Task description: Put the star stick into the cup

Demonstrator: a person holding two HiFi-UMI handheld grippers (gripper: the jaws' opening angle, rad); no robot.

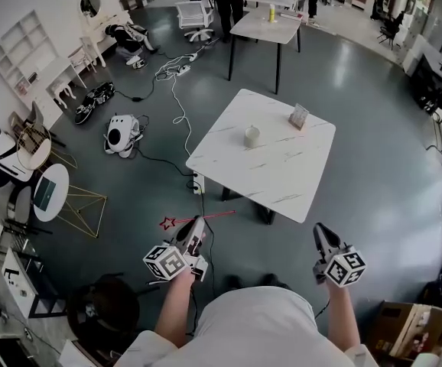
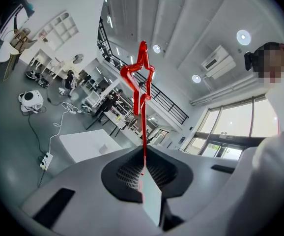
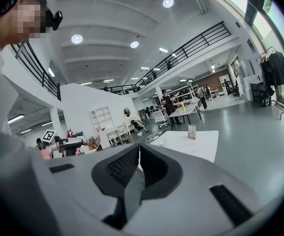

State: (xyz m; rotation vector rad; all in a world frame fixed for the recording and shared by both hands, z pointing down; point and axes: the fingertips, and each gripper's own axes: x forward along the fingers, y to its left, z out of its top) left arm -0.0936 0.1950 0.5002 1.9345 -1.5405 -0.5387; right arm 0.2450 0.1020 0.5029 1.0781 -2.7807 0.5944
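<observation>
Standing back from the tabletop (image 1: 297,176), the person carries the star stick (image 1: 168,222) in the left gripper (image 1: 198,225). Its jaws are clamped on the thin red shaft. In the left gripper view the shaft comes out of the closed seam and ends in the red star. The right gripper (image 1: 321,233) is pressed together on nothing and held at the person's right side.

The cup (image 1: 251,136) stands upright on the tabletop, mouth up. It sits toward the far left part of the top, with a small card stand (image 1: 299,116) further back and to its right. Nothing touches it.

From the left gripper the cup lies ahead and slightly right, well apart. A strip of floor and the tabletop's near edge lie between them. It falls between the two grippers sideways, a little closer to the left one's line, which suits the hand already holding the stick.

The stick's long axis is the catch. In the head view it lies roughly level and crosswise to the gripper, star to the left and bare end to the right, so it points nowhere near the cup's mouth. My judgement is that the task is at the carry stage. The next move calls for stepping in and tipping the stick toward upright with one end down. The gripper then has to come over the rim before letting go. A slanted entry could knock the light cup over.
</observation>
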